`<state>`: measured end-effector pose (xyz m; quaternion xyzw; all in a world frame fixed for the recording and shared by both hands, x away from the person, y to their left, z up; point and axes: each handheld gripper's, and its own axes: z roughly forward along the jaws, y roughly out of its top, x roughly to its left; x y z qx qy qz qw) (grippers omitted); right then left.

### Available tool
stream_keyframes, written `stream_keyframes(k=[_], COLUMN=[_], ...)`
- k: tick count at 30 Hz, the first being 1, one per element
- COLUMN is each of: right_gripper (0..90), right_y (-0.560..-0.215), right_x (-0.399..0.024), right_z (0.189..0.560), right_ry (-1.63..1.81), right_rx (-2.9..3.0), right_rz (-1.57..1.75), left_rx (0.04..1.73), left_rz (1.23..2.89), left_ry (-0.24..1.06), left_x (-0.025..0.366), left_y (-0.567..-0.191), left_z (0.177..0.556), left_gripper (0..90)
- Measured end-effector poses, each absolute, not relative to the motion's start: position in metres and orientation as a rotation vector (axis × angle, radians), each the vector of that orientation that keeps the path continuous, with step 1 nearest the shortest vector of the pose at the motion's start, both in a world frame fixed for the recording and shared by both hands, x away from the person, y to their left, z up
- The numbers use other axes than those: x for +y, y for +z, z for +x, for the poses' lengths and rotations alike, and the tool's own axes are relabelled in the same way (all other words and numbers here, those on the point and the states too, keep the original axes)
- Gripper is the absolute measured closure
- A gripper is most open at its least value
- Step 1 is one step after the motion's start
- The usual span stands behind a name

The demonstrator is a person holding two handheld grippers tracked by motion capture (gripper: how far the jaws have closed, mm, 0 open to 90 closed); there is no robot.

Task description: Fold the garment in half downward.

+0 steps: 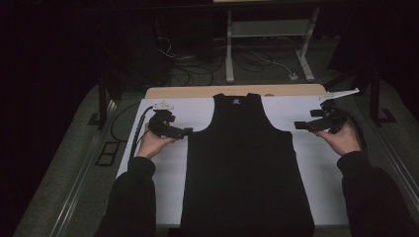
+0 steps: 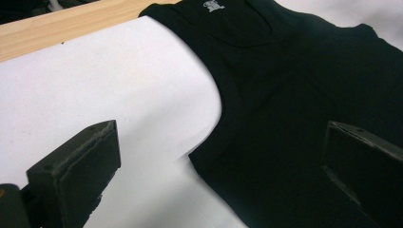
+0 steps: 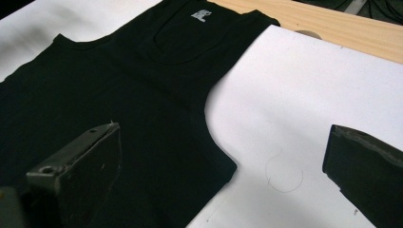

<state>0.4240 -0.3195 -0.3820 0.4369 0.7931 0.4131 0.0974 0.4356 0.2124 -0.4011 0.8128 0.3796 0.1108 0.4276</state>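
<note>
Grippers flank a black tank top (image 1: 247,168) lying flat, neck away, on the white sheet (image 1: 323,173): left gripper (image 1: 187,132) and right gripper (image 1: 297,125), jaws apart, each face an underarm corner.

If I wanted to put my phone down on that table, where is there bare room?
Bare white sheet lies on either side of the black tank top, below the left tongs and right tongs. The middle is covered by the top.
</note>
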Motion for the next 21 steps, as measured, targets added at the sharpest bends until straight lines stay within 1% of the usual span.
stream_keyframes(k=[9,14,21], right_gripper=[0.0,0.0,0.0], right_y=[-0.39,-0.396,-0.404], right_x=[-0.315,-0.312,-0.307], right_z=[0.429,0.432,0.435], right_ry=[1.212,1.201,1.185], right_rx=[2.366,2.375,2.4], right_rz=[1.306,1.326,1.334], left_rx=[0.972,0.981,0.993], left_rz=[2.043,2.024,2.055], left_ry=[0.265,0.247,0.222], left_x=[0.21,0.208,0.204], left_y=[-0.41,-0.414,-0.424], left_z=[0.441,0.443,0.447], left_gripper=[0.0,0.0,0.0])
